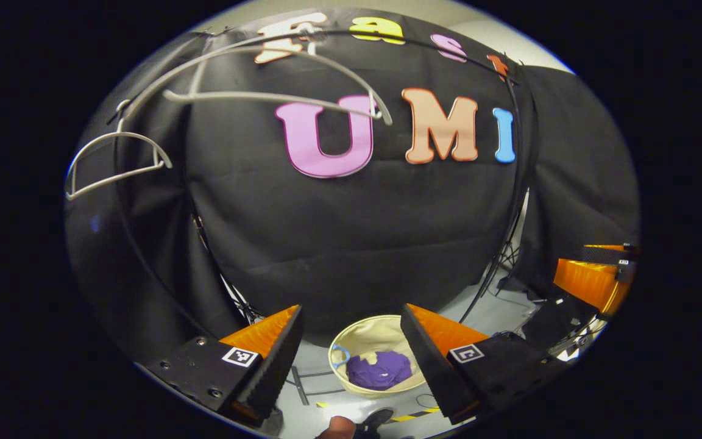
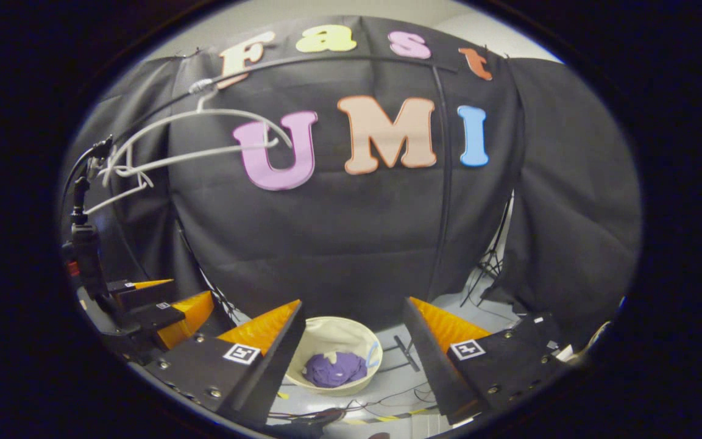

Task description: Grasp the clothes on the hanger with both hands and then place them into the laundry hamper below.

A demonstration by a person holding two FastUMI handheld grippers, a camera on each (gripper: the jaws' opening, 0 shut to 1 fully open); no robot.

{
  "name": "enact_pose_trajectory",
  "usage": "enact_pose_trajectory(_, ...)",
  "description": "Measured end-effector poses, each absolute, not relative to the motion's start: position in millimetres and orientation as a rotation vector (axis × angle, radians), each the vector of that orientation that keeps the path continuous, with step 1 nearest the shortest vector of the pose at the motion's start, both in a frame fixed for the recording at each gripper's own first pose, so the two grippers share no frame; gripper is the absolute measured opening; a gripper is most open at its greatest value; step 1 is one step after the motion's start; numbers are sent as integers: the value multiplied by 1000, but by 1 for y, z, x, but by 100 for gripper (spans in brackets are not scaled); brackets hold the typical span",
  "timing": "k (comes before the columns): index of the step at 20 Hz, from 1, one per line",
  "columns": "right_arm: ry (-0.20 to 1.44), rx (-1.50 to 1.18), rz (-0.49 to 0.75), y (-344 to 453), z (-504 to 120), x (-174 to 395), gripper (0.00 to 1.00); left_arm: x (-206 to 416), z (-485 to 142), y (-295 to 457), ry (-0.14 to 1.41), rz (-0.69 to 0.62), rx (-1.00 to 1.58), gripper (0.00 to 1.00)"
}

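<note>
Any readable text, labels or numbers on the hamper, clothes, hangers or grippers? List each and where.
No readable text on any of these.
On the left gripper: square marker tags, black-and-white patterns, not words.
On the right gripper: the same kind of tags, no words.
On the hamper, purple clothes and hangers: no print visible.

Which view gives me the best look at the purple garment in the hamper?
The left gripper view: the purple garment lies larger and clearer inside the hamper. The right gripper view shows it smaller, between the fingers.

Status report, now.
Both grippers open, empty. Purple garment in the hamper. Hangers bare. Nothing in the way.
</note>
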State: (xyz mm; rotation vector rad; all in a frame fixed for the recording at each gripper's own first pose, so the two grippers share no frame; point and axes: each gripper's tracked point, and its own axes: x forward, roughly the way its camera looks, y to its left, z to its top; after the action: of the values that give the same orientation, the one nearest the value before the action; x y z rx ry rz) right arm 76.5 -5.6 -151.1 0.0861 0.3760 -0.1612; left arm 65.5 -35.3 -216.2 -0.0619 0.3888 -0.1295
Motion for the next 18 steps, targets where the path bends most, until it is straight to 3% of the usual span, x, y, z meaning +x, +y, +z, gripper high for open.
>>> enact_pose_trajectory(6, 182, 26, -164, -6, -50, 15, 100, 12, -102, -22, 207, -138, -68, 100)
enact_pose_trajectory(7, 134, 19, -166, -8, -33, 2, 92, 8, -84, -20, 170, -136, -67, 98)
enact_pose_trajectory(10, 32, 15, -157, -8, 17, -13, 92, 1, -28, -21, 76, -162, -61, 98)
enact_pose_trajectory(12, -9, 37, -158, -13, 40, -19, 98, -2, -1, -12, 42, -157, -59, 99)
enact_pose_trajectory(15, -37, 96, -171, -19, 45, -29, 100, -9, 28, 3, -29, -149, -69, 100)
enact_pose_trajectory(16, -40, 96, -191, -25, 41, -33, 92, -11, 26, 5, -30, -149, -59, 99)
enact_pose_trajectory(17, -29, 94, -213, -28, 30, -38, 92, -18, 20, 8, -17, -150, -46, 97)
enact_pose_trajectory(18, -27, 91, -223, -28, 22, -44, 100, -23, 11, 9, 1, -155, -34, 98)
